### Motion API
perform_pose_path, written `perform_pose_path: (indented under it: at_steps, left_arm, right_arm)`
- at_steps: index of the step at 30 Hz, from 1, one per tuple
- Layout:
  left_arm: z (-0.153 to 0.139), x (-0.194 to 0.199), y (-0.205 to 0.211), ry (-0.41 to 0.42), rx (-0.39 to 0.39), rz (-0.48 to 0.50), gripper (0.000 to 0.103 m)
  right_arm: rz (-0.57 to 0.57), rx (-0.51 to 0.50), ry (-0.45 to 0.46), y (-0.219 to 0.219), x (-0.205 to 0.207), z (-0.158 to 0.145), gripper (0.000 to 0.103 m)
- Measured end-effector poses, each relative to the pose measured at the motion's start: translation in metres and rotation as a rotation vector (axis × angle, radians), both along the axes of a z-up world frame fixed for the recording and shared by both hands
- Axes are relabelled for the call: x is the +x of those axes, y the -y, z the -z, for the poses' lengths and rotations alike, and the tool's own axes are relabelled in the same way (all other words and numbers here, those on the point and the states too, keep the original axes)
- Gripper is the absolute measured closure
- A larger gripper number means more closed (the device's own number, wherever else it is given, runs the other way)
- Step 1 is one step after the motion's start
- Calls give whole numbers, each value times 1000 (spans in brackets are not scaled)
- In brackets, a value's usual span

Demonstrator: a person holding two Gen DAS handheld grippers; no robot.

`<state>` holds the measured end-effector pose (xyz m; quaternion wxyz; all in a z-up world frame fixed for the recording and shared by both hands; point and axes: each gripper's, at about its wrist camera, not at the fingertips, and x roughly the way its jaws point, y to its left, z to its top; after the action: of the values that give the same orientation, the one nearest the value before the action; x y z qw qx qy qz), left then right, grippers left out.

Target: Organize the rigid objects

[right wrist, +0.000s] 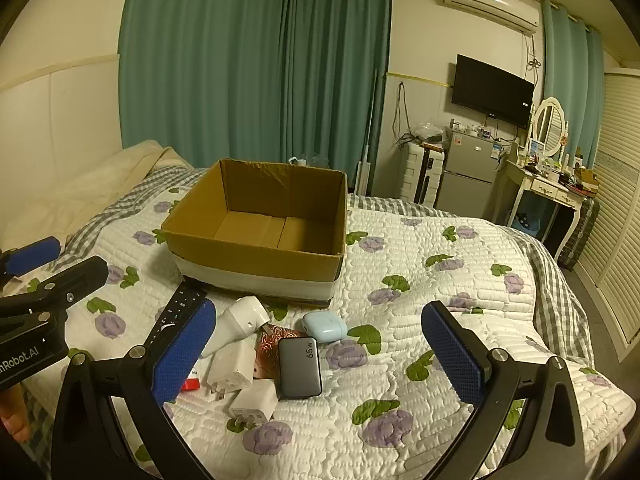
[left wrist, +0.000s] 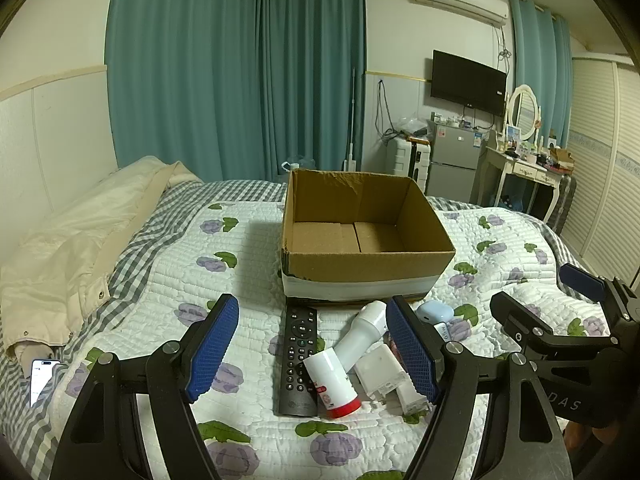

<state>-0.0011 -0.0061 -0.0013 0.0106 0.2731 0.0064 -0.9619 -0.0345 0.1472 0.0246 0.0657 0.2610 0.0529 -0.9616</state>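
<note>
An open, empty cardboard box [left wrist: 366, 268] [right wrist: 256, 258] stands on the bed. In front of it lie a black remote [left wrist: 298, 360] [right wrist: 180, 304], a white bottle with a red cap [left wrist: 332, 382], a white flashlight-like device [left wrist: 362, 334] [right wrist: 240, 322], white chargers [left wrist: 380, 372] [right wrist: 234, 366], a grey 65W power bank [right wrist: 300, 366] and a light blue earbud case [right wrist: 324, 326] [left wrist: 434, 312]. My left gripper [left wrist: 312, 354] is open above the remote and bottle. My right gripper [right wrist: 318, 360] is open above the power bank, empty.
A quilted floral bedspread [right wrist: 420, 280] covers the bed. A cream jacket [left wrist: 60, 260] and a phone [left wrist: 42, 378] lie at the left. A fridge [right wrist: 466, 172], a dressing table [right wrist: 548, 188] and louvred wardrobe doors [right wrist: 616, 220] stand beyond the bed at the right.
</note>
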Motion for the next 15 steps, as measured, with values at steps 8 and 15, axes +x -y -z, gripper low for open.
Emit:
perform_pose_path:
  at_steps: [8,15]
  left_arm:
    - [1,0,1,2,-2,-5,24]
    - [1,0,1,3,-2,-5,24]
  right_arm:
    - [-3,2,1,1,0,1,0]
    - [-7,6,2,3,0,2,0]
